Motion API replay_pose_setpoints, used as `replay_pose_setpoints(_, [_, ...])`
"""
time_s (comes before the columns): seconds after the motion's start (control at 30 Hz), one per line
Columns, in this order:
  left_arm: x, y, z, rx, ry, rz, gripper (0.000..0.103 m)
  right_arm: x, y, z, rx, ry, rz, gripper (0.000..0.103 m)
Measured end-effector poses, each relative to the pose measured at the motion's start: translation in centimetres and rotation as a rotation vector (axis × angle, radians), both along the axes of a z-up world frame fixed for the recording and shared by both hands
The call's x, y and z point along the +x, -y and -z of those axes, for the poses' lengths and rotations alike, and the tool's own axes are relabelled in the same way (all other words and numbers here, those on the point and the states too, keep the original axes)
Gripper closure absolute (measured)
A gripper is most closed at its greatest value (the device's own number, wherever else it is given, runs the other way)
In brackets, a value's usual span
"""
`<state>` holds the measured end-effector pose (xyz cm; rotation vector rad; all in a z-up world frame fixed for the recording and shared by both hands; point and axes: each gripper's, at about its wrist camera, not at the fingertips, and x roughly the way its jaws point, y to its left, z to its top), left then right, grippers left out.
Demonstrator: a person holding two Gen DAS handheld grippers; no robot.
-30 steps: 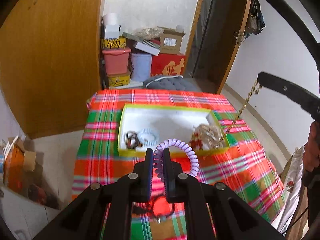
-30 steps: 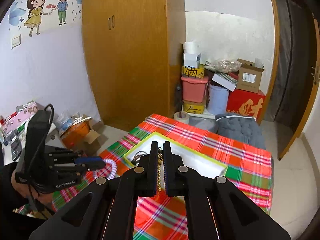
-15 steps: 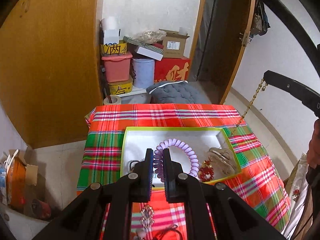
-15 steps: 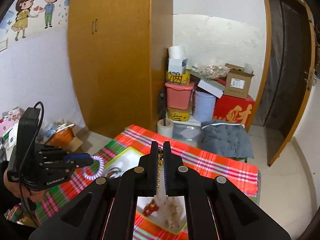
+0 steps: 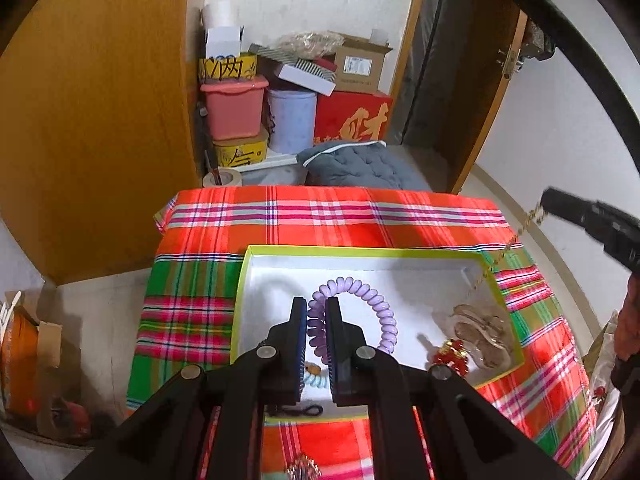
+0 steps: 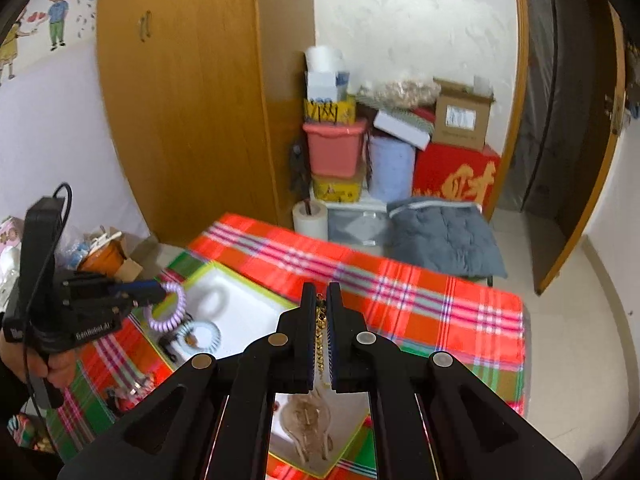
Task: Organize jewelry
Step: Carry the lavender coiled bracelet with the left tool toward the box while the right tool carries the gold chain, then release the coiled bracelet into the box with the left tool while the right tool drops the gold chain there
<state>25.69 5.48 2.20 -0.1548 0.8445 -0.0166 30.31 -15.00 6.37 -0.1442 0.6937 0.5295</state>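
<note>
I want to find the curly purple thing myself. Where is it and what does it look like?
Look at the plaid tablecloth, then the white tray with the yellow-green rim on it. Over the tray, the left gripper pinches the purple spiral hair tie; nothing else there is coiled like a phone cord.

Over the last second the left gripper [image 5: 316, 320], closed on the purple coil hair tie [image 5: 352, 316], has travelled from over the bare plaid tablecloth [image 5: 320, 216] in front of the tray to a spot above the white tray [image 5: 360, 264] itself, so the tie now hangs over the tray's floor, with the pale blue bracelet [image 5: 314, 380] under the jaws at 6 o'clock. The right gripper [image 6: 321, 316], pinching the gold chain [image 6: 320, 336], has also come forward and lower. From the left view its tip has dropped from 2 o'clock toward 3 o'clock, and the chain now trails down to the tray's right rim, where a clear hair claw [image 5: 480, 332] lies.
</note>
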Motion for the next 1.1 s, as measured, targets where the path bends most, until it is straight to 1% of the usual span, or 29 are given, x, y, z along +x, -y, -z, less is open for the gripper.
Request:
replay_pose_setpoints(0.23, [2.5, -0.5, 2.9, 0.008, -0.053, -0.02, 0.094, 1.9, 0.6, 4.2, -0.012, -0.09, 0.02, 0.099])
replay_pose_setpoints(0.4, [3.8, -1.2, 4.8, 0.009, -0.089, -0.039, 0.094, 2.6, 0.7, 6.3, -0.016, -0.134, 0.026, 0.099])
replay_pose_setpoints(0.6, [4.6, -1.6, 6.4, 0.006, -0.123, -0.044, 0.094, 3.2, 0.7, 8.1, -0.017, -0.178, 0.025, 0.098])
replay_pose_setpoints(0.8, [5.0, -1.2, 7.0, 0.002, -0.152, -0.028, 0.094, 3.4, 0.8, 9.2, -0.034, -0.201, 0.047, 0.098])
replay_pose_setpoints(0.87, [5.1, -1.0, 7.0, 0.006, -0.158, -0.021, 0.093, 3.2, 0.9, 9.2, -0.03, -0.199, 0.052, 0.089])
replay_pose_setpoints(0.9, [5.1, -1.0, 6.9, 0.002, -0.161, -0.019, 0.092, 3.1, 0.9, 9.1, -0.027, -0.197, 0.052, 0.082])
replay_pose_setpoints(0.93, [5.1, -1.0, 6.9, -0.003, -0.165, -0.017, 0.091, 3.0, 1.0, 9.0, -0.025, -0.195, 0.053, 0.08])
replay_pose_setpoints(1.0, [4.9, -1.0, 6.6, -0.008, -0.163, -0.019, 0.086, 2.7, 1.1, 8.7, -0.025, -0.188, 0.058, 0.08])
replay_pose_setpoints(1.1, [4.2, -0.9, 5.6, -0.015, -0.147, -0.017, 0.086, 2.0, 1.2, 7.9, -0.019, -0.174, 0.057, 0.08])
